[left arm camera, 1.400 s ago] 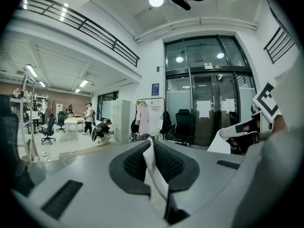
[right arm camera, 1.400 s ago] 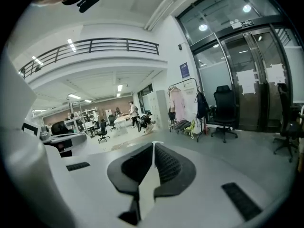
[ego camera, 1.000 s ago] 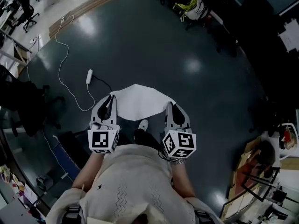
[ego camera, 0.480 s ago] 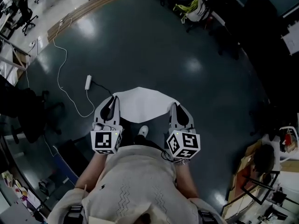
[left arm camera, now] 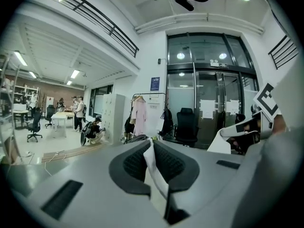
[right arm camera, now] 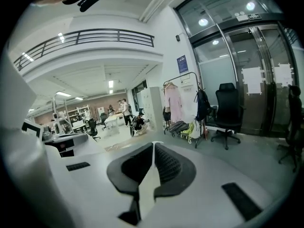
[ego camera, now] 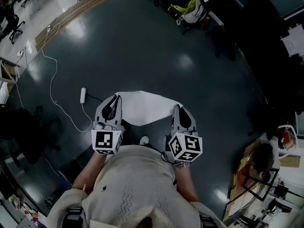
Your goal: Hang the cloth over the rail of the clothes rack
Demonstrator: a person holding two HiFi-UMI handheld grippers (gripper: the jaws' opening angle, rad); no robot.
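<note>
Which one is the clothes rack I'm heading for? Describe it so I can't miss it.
Find the tall glass doors; the clothes rack stands just left of them, against the white wall beside a black office chair. It is the thin dark frame with a pale pink garment hanging from its rail.

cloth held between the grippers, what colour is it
Plain white, no pattern. The cloth shows best in the head view, spanning left gripper to right gripper.
</note>
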